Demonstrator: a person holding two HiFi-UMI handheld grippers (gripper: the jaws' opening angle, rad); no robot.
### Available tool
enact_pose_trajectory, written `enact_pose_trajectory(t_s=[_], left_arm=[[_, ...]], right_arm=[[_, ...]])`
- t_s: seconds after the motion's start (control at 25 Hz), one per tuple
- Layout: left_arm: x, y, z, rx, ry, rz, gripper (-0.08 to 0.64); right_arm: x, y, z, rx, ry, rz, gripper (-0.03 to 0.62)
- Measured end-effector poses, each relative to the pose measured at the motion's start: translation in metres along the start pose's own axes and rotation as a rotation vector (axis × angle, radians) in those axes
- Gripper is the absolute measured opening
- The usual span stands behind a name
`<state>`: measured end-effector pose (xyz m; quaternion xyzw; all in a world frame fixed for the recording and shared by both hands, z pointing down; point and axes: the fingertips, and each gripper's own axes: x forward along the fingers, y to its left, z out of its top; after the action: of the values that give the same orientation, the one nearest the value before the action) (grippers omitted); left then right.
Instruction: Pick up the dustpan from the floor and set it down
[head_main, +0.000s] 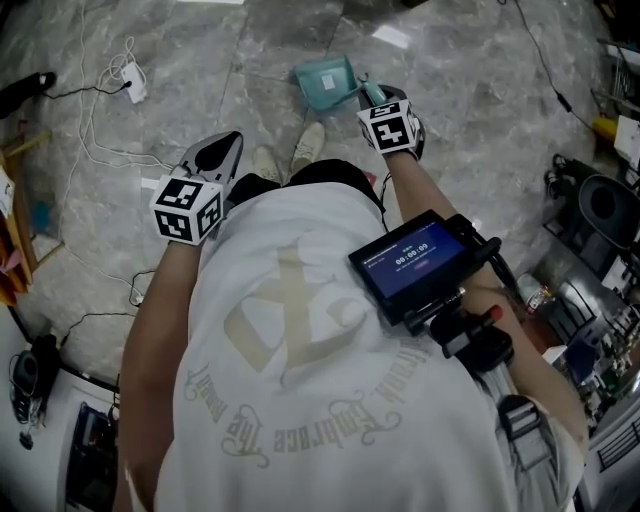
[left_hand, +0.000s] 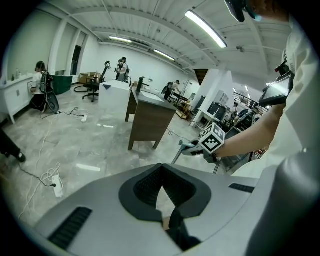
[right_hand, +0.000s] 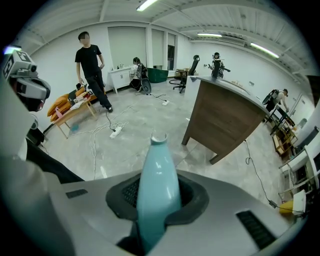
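The right arm reaches out and down, and the right gripper (head_main: 377, 101) tilts steeply toward the floor (head_main: 200, 60). Its jaws stand partly apart, clamped on the teal handle (right_hand: 157, 170) of the dustpan (head_main: 323, 82), which runs straight out between them in the right gripper view. In the head view the pan itself lies just beyond the jaw tips, mouth turned away from them, low over the floor. Whether it touches the floor cannot be told.

The left arm is bent at the person's side. The left gripper (head_main: 228, 143) points forward and down, well apart from the dustpan. Its jaws meet at the tips with nothing between them, only a sliver of floor showing through the gap behind the tips (left_hand: 161, 172). The person's 2 shoes (head_main: 309, 147) stand between the 2 grippers, short of the pan.

The floor is grey marbled tile. A white power strip (head_main: 132, 82) with loose cables lies out beyond the left jaws. Ahead of the right jaws and to their right stands a brown wooden desk (right_hand: 226, 117), and a person in black (right_hand: 92, 62) stands to their left. The room is large and white, with strip lights on the ceiling.
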<state>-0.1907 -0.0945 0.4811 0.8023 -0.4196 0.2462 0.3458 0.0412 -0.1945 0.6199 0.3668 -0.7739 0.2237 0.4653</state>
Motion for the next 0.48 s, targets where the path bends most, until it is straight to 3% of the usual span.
enact_pose_trajectory(t_s=[0.48], left_arm=[[-0.010, -0.006, -0.009, -0.023, 0.006, 0.039, 0.012]], right_arm=[[0.012, 0.003, -0.012, -0.060, 0.026, 0.018, 0.084]])
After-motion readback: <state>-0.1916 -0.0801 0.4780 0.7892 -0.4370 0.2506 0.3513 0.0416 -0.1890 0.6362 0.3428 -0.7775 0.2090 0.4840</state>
